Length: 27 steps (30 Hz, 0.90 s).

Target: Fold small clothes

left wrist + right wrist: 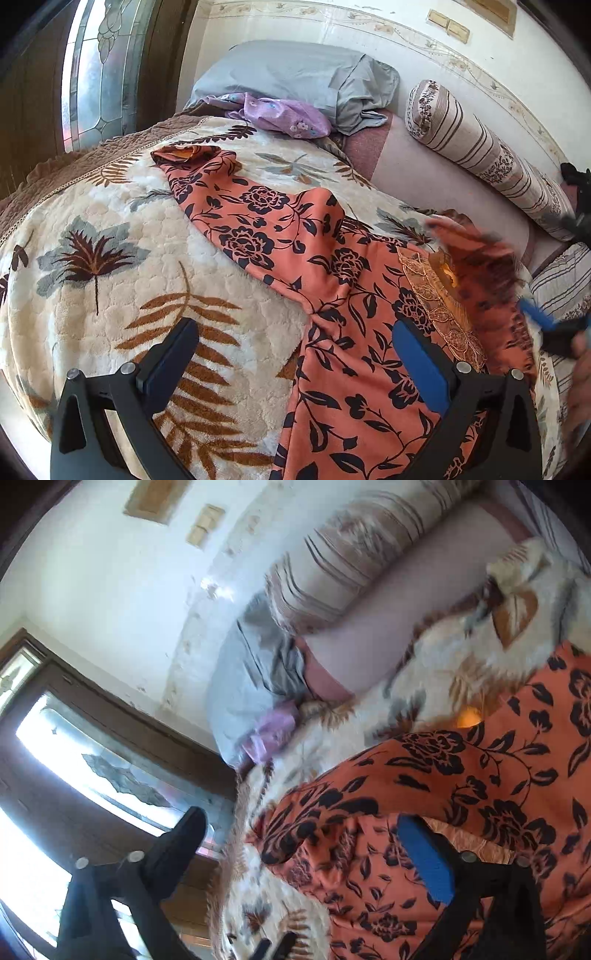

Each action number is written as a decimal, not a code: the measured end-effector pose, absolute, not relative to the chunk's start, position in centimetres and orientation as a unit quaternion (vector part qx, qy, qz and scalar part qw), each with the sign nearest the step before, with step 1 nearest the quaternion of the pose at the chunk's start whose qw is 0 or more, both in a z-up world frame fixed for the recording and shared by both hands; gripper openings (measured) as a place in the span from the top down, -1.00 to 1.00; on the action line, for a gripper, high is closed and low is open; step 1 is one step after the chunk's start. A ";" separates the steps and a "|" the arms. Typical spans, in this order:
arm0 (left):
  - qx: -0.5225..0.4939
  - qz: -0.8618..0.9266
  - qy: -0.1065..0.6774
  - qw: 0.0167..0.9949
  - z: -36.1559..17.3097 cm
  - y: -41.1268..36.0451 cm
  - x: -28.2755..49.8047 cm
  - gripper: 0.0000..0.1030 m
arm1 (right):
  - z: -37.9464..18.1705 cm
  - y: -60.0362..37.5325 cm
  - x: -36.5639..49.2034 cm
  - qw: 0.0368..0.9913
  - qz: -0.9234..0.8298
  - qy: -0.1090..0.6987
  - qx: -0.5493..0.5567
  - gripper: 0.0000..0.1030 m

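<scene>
My left hand-held gripper (295, 369) and right hand-held gripper (295, 853) both gape empty over the dress (332, 295), whose length runs toward the bed's (110, 295) far-left corner, right nearer its collar.

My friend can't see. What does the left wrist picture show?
An orange garment with black flowers lies spread on a cream fleece blanket with leaf prints on a bed. The left tongs hang open above it, and a grey pillow sits behind.
</scene>
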State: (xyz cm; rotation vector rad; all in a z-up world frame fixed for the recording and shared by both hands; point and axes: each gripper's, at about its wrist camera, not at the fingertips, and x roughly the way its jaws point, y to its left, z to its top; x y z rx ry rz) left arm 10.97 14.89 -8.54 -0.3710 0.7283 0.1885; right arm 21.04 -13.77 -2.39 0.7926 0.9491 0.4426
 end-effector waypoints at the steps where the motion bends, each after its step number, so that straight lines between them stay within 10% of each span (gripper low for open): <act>1: -0.180 0.092 0.355 0.913 -8.6 14.9 10.9 -1.00 | -5.3 -13.1 20.3 0.780 0.194 0.479 0.354 -0.95; 16: -0.140 0.041 0.381 0.913 -9.8 11.3 12.0 -1.00 | -12.6 -29.0 13.4 0.884 0.016 0.437 0.164 -0.96; 27: -0.405 0.116 0.329 0.845 -9.0 28.2 17.0 -1.00 | -12.9 -25.7 14.5 0.890 0.009 0.452 0.056 -1.00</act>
